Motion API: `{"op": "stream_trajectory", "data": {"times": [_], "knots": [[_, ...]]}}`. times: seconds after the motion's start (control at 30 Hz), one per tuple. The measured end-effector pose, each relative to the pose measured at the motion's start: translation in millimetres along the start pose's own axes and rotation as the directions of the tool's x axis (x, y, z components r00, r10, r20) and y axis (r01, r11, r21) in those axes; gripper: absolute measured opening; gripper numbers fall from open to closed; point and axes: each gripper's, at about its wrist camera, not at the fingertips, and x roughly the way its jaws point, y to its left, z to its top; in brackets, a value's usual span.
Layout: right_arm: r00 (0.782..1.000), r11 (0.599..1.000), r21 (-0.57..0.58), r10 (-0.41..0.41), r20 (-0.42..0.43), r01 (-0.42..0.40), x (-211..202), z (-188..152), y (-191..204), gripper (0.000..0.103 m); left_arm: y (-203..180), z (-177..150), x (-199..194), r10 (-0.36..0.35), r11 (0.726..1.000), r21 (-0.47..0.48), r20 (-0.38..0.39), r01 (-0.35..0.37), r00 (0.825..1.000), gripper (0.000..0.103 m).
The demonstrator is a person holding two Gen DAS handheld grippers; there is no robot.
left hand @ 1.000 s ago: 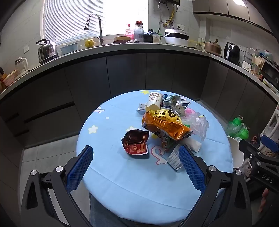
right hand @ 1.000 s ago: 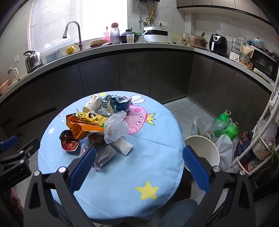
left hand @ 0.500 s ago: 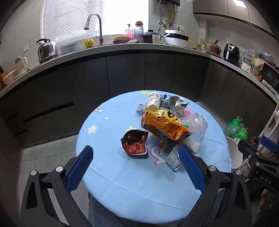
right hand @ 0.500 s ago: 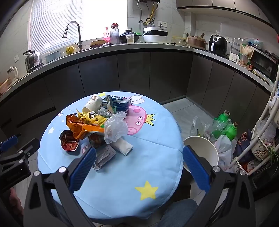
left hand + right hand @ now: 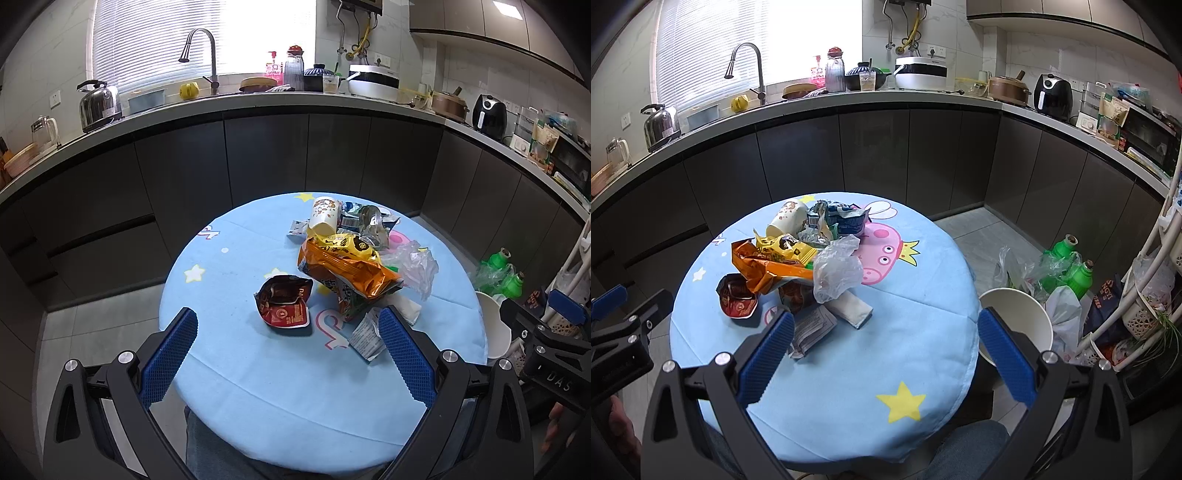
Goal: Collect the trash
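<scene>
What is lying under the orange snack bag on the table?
The orange snack bag rests on a printed wrapper whose lower end sticks out below it, with a yellow wrapper on top. Anything else beneath it is covered and cannot be seen.

Left wrist view: the tabletop fills the frame's centre. The trash heap sits right of centre. A foil packet lies alone at the heap's left. A large snack bag lies on top, mid-heap. A paper cup lies on its side above it. A plastic bag lies at the heap's right. A bin stands at the right, beside the tabletop edge. The counter runs across the upper frame.
</scene>
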Motion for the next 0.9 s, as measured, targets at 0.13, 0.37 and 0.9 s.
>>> {"op": "stream_trajectory", "data": {"times": [0.13, 0.37, 0.9], "knots": [[1.000, 1.000, -0.001, -0.001, -0.001, 0.001, 0.0, 0.0, 0.8, 0.100, 4.5, -0.4, -1.0, -0.006, 1.000, -0.004, 0.003, 0.006, 1.000, 0.094], [1.000, 1.000, -0.002, -0.003, -0.001, 0.003, 0.1, 0.2, 1.8, 0.100, 6.2, -0.7, 0.1, -0.012, 1.000, -0.012, 0.001, 0.012, 1.000, 0.094], [1.000, 1.000, -0.005, -0.004, -0.002, 0.004, 0.3, 0.7, 2.2, 0.100, 6.6, -2.4, 2.9, -0.016, 1.000, -0.015, -0.002, 0.016, 1.000, 0.094]]}}
